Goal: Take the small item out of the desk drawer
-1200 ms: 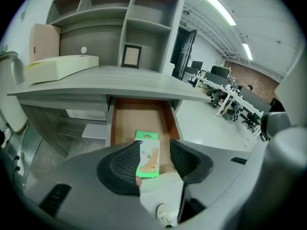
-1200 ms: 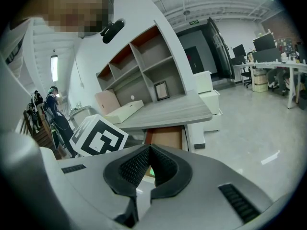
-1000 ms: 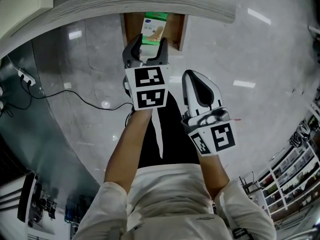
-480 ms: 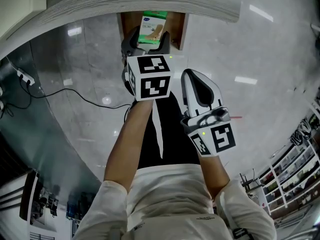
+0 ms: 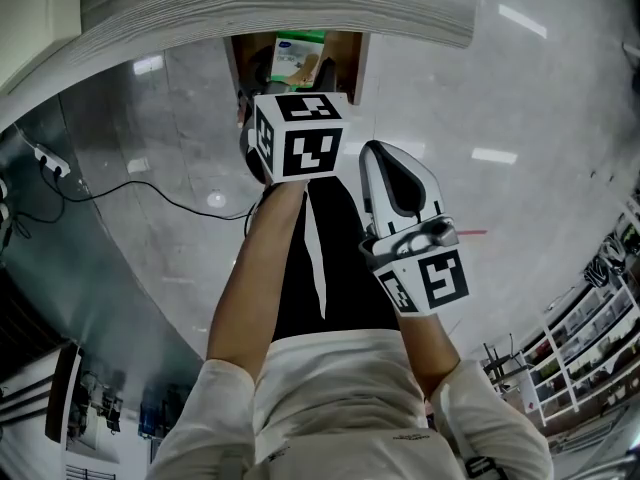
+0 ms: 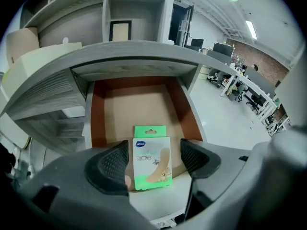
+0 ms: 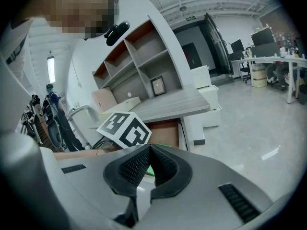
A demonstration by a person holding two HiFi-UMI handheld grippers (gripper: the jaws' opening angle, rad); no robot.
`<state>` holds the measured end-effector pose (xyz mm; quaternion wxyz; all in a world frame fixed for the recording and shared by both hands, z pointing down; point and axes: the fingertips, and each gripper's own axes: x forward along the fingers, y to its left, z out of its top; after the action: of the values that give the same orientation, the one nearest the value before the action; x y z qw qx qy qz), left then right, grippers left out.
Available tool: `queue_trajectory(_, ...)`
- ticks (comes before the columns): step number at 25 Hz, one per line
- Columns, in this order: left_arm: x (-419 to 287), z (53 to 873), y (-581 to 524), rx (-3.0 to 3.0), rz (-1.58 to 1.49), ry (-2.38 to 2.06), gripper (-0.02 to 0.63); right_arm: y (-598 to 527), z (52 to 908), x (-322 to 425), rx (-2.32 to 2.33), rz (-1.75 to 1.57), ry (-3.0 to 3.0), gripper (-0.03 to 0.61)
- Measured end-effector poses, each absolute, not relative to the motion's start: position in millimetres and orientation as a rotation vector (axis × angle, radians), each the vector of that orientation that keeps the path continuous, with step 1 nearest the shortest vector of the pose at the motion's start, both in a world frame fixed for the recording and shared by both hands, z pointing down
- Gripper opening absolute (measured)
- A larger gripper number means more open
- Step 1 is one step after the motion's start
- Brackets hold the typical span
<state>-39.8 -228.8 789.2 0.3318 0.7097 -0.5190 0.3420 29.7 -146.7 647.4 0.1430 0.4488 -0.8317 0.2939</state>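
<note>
The desk drawer [image 6: 98, 114] stands pulled out under the grey desk top [image 6: 134, 51], its brown inside showing. A small green and white packet of plasters [image 6: 152, 163] lies flat near the drawer's front. My left gripper [image 6: 154, 152] points steeply down over it. Its jaws have just been opening; the packet sits between the pads with a gap on each side. From the head view the packet [image 5: 297, 58] shows in the drawer [image 5: 352, 68], past the left gripper [image 5: 290, 73] and its marker cube. My right gripper [image 5: 383, 158] hangs beside it, shut and empty; its shut tips [image 7: 148, 150] show clearly.
A black cable [image 5: 130, 193] runs over the glossy grey floor at the left. Open shelves [image 6: 134, 13] rise above the desk, and a cardboard box [image 6: 21, 42] sits on it. Racks [image 5: 590, 348] stand at the lower right. Office desks and chairs [image 6: 249, 80] fill the far right.
The left gripper has gone forward and down toward the drawer, its marker cube tipping up over the jaws, which now stand wider. The right gripper has stayed put.
</note>
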Motion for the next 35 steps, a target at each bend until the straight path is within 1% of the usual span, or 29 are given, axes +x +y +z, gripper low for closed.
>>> queue_trajectory(27,-43.9,827.6,-245.2,1.732,1.05,-1.4,0.333,-157.9,667.0,24.7,1.21,0.873,-2.405,0.031)
queue_trajectory(35,-43.8,830.6,-246.0,1.72,1.041,-1.411,0.322,-156.7,671.1,26.3,1.214,0.879,-2.392,0.031)
